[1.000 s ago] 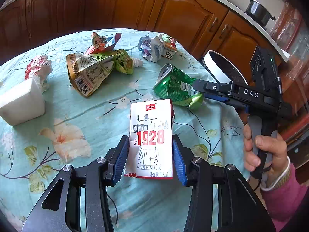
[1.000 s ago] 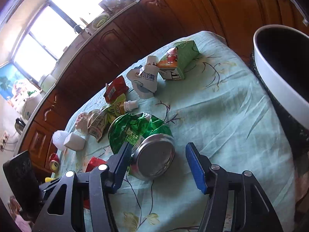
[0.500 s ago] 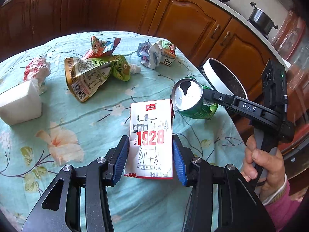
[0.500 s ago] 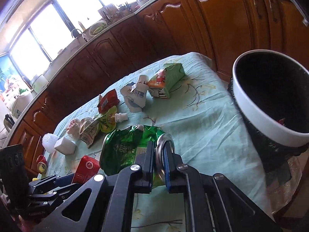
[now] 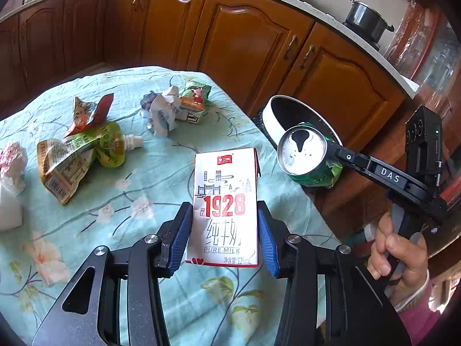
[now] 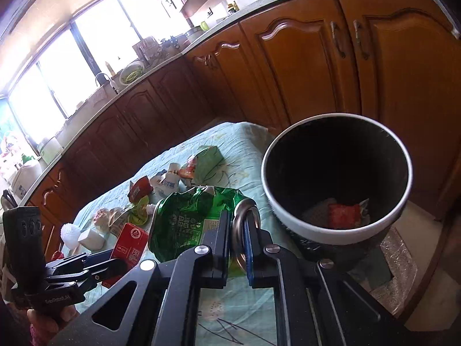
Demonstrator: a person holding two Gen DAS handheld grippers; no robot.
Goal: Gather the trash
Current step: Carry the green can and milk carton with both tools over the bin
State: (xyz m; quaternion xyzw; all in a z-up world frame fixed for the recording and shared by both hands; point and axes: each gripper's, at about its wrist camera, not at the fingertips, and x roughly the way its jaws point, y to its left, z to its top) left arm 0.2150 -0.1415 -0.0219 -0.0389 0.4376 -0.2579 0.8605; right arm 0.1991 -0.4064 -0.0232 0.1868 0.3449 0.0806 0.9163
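My left gripper is shut on a white milk carton printed "1928", held upright above the floral tablecloth. Off the table's right edge, my right gripper is shut on a crushed green can, its pads clamped on the flattened end. The can's silver top faces the left wrist camera. Just beyond and to the right of the can stands a black bin with a white rim, some wrappers lying at its bottom. In the right wrist view, the left gripper shows at lower left with the carton's red side.
Loose trash lies on the table: a green and brown pouch, a red wrapper, a crumpled white carton, a green juice box, and a white block at the left edge. Wooden cabinets stand behind.
My right gripper shut on the green can, lifted it off the table and carried it toward the bin. The left gripper, still holding the carton, rose and shifted the same way.
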